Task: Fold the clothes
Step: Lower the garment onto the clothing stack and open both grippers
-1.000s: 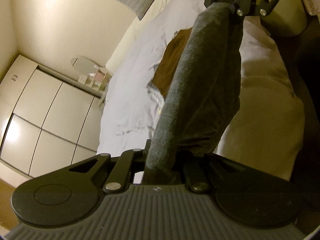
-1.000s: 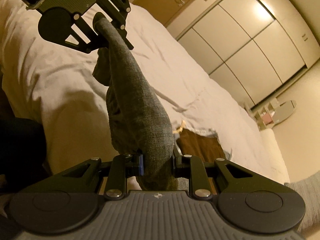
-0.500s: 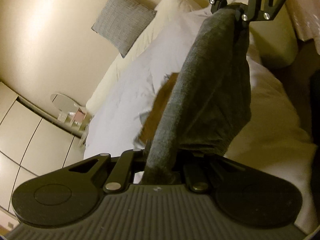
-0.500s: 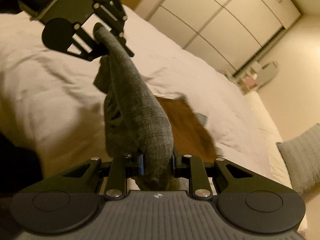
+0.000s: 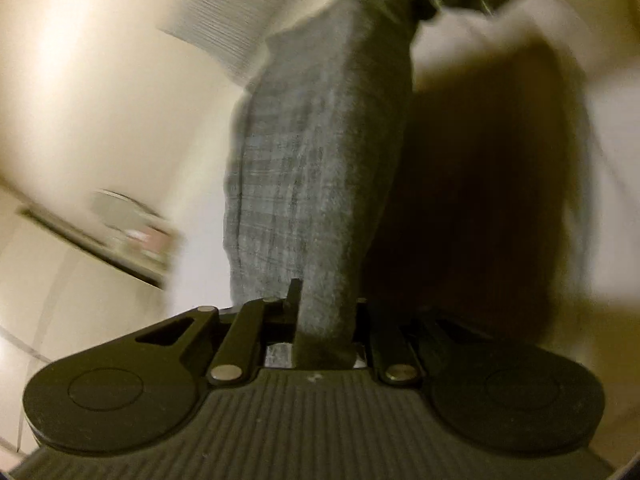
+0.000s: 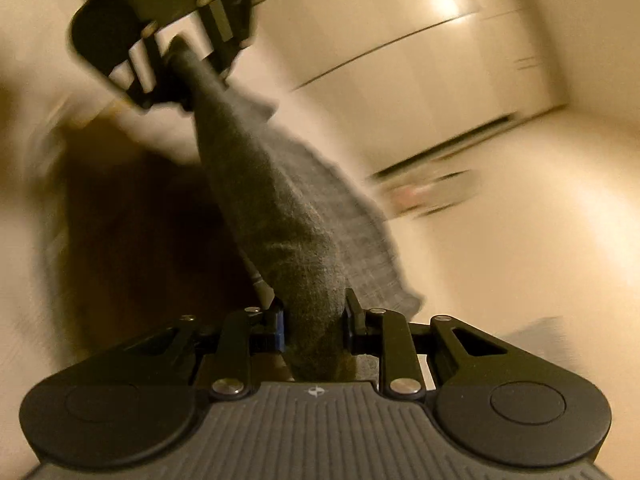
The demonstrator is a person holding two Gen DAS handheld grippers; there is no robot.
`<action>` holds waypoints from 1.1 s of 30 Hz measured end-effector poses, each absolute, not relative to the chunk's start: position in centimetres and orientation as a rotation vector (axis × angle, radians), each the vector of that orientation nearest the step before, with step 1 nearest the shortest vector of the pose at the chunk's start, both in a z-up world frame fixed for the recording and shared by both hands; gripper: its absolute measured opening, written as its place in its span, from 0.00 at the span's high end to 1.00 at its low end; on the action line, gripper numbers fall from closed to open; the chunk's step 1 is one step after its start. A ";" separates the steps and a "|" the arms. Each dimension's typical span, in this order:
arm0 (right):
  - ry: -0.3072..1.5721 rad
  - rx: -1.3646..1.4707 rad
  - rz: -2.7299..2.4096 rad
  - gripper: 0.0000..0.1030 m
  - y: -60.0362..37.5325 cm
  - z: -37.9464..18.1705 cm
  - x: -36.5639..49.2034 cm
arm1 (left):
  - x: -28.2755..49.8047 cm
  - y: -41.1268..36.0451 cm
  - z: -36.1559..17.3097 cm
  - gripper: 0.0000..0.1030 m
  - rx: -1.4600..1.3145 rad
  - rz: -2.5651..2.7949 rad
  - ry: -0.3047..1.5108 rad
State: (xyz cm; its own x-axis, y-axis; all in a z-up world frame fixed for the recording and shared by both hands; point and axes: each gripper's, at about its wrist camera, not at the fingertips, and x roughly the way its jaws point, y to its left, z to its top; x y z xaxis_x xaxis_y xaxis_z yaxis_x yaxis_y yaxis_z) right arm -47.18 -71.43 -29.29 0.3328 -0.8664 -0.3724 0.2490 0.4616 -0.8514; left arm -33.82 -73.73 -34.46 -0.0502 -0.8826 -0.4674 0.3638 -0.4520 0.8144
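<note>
While both claws pinch the grey garment [image 5: 320, 168], wardrobe doors [image 6: 432, 60] (right view only)

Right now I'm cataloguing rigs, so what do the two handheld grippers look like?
Both look alike. The left gripper and right gripper are matte black, with a grey ribbed plate, round discs at each side, silver pivot screws and slotted linkage arms. The right shows a blue pad on one finger. No cables or sleeves visible.
</note>
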 end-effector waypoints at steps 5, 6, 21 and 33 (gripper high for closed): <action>1.005 -0.795 -0.778 0.73 -71.7 -35.0 -47.6 | -33.0 -73.2 -38.5 0.80 1.252 -1.637 -0.661; 0.997 -0.791 -0.788 0.70 -71.6 -34.7 -47.8 | -32.8 -73.0 -38.2 0.74 1.232 -1.623 -0.676; 1.013 -0.790 -0.818 0.77 -69.2 -32.7 -47.1 | -32.8 -72.0 -39.6 0.93 1.176 -1.597 -0.755; 1.086 -0.736 -0.778 0.71 -68.2 -34.7 -46.8 | -31.2 -69.6 -39.7 0.90 1.230 -1.585 -0.680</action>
State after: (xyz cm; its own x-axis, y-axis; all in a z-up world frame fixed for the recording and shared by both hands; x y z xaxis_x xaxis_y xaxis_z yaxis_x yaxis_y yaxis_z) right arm -46.82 -68.19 -34.65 0.2672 -0.8377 -0.4763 0.1818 0.5293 -0.8287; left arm -31.18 -69.64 -39.72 -0.0078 -0.9224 -0.3862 0.3556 -0.3635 0.8610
